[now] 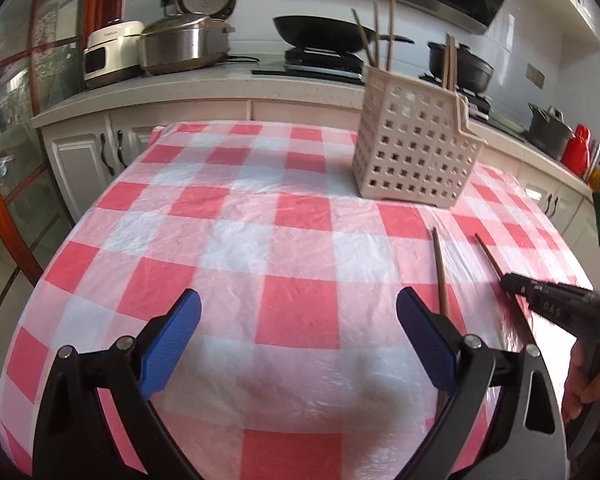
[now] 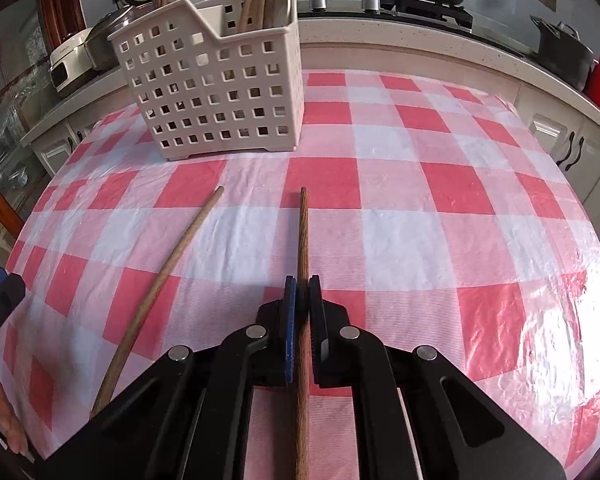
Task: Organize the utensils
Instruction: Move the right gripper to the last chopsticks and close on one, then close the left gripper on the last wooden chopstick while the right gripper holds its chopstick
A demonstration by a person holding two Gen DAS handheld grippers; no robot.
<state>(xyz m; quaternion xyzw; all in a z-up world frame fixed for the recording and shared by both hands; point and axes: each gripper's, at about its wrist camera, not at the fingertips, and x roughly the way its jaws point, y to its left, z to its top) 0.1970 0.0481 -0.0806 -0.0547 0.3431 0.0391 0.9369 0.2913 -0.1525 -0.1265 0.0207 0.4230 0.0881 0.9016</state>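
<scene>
Right wrist view: right claw point(image 2: 302, 286) clamps a chopstick point(image 2: 303, 232); lift it level toward the basket point(image 2: 220, 92) ahead-left; left claw point(image 1: 299, 310) gapes empty.

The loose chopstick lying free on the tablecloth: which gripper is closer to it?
Left. The left gripper, open, has one finger right beside the loose chopstick. The right gripper sits further off, clamped on the other chopstick.
</scene>
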